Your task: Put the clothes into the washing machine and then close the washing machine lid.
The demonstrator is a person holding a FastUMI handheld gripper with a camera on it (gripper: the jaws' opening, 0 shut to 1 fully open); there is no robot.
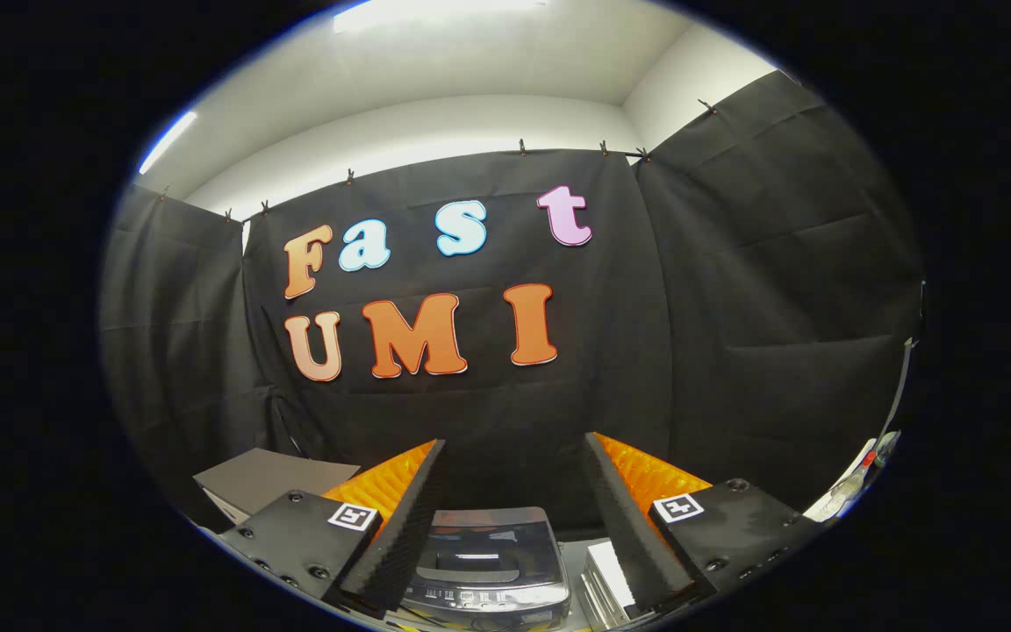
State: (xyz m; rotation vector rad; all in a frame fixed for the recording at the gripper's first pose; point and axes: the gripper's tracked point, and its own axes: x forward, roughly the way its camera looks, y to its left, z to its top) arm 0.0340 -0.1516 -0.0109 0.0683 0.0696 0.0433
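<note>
Gripper (514, 491) raised, fingers wide, holding nothing. Washer (490, 562) low between fingers, 6 o'clock, lid seems shut. Clothes: cannot tell where. White box (608, 575) just at washer's 3 o'clock. Risk: descending blind, fingers strike lid or box.

Claw (514, 456) fingers spread, nothing between them, washing machine (488, 557) lid shut just ahead, box (264, 478) beside.
</note>
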